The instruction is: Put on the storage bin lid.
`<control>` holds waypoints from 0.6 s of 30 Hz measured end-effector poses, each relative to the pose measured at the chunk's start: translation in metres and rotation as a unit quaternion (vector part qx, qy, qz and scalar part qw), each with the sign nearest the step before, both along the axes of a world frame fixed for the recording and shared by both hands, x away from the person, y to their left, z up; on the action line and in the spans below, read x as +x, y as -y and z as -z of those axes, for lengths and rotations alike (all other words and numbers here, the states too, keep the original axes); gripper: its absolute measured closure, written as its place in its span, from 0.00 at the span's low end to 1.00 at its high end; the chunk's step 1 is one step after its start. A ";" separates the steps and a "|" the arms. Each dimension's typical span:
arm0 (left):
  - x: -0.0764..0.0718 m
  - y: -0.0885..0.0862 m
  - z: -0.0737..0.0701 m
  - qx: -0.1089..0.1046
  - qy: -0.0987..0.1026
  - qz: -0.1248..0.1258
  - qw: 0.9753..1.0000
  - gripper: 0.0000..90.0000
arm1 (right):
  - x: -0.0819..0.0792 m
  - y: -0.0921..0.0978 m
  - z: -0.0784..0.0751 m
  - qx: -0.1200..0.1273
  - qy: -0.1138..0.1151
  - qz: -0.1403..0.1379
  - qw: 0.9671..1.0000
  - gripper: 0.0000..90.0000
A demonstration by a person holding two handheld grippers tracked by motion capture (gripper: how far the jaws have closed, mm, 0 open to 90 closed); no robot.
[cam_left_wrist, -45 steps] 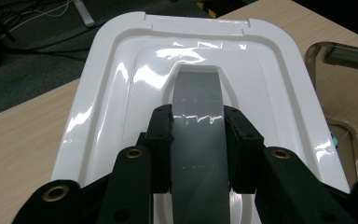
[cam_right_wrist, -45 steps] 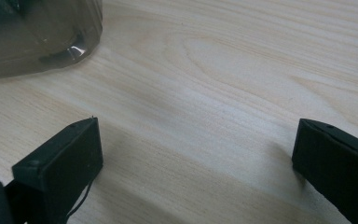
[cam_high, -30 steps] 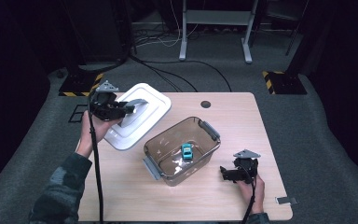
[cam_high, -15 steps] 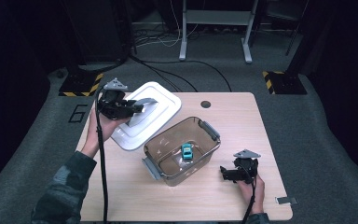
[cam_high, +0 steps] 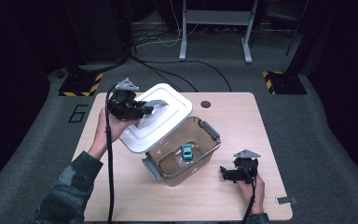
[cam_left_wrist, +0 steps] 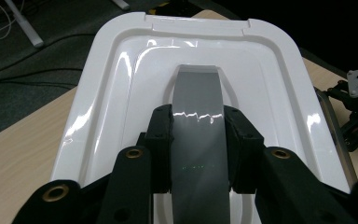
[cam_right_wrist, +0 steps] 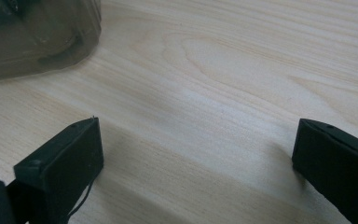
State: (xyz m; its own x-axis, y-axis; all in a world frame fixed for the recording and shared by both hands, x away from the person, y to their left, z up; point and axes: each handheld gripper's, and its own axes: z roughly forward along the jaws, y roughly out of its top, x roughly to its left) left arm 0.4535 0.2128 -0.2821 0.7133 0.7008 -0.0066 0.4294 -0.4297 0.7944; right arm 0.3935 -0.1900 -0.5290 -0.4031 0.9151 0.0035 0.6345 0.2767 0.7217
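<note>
2 jaws of the left gripper (cam_left_wrist: 196, 154) clamp the white lid's (cam_left_wrist: 121, 70) grey handle (cam_left_wrist: 198, 116); right gripper (cam_right_wrist: 196, 163) gapes empty.

wooden table (cam_high: 261, 121), clear bin (cam_high: 200, 161) on it
</note>
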 end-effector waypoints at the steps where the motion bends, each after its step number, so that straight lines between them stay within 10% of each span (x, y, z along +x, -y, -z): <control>1: -0.001 0.002 0.000 0.000 0.000 0.000 1.000 0.74 | 0.000 0.000 0.000 0.000 0.000 0.000 1.000 0.01; 18: -0.006 0.039 0.012 0.016 -0.018 0.025 0.999 0.74 | 0.000 0.000 0.000 0.001 -0.001 0.001 1.000 0.01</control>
State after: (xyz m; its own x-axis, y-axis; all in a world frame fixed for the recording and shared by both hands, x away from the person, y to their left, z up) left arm 0.4470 0.1741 -0.2945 0.7467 0.6650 -0.0122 0.4359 -0.4754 0.7642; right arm 0.3934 -0.1898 -0.5290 -0.4019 0.9157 0.0058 0.6360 0.2746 0.7212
